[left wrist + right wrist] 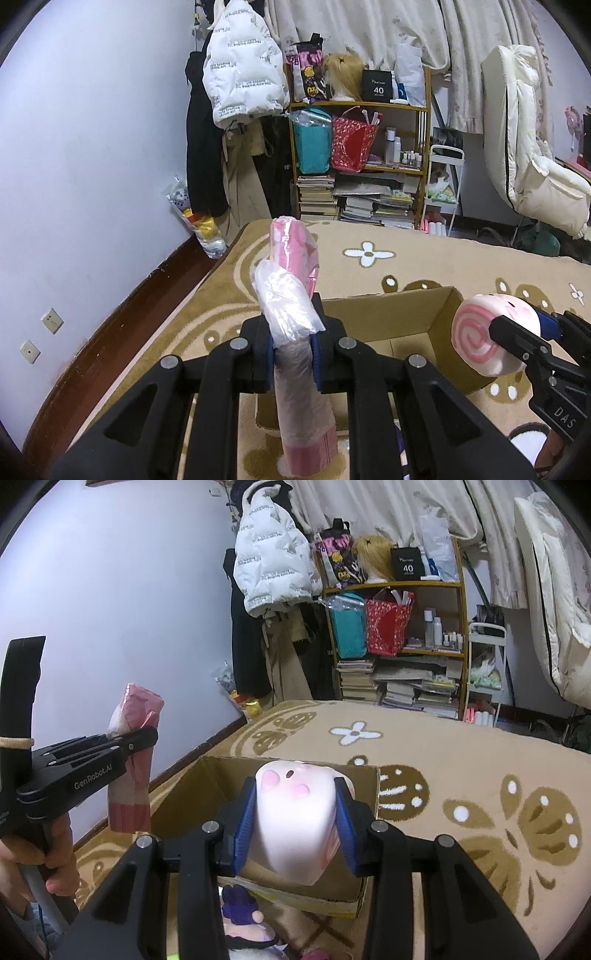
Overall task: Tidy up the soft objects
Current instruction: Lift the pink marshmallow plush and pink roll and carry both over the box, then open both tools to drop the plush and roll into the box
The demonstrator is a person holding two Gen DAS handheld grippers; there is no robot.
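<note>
Right gripper (293, 830), clamped on roll toy (295, 819), above box (192, 794) | left gripper (293, 349) pinching upright pink pack (295, 280), beside box.

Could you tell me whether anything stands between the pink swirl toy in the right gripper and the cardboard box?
Nothing visible does. The right gripper holds the pink swirl toy above the near side of the open cardboard box. The left gripper, shut on a wrapped pink roll, is off to the left of the box.
</note>
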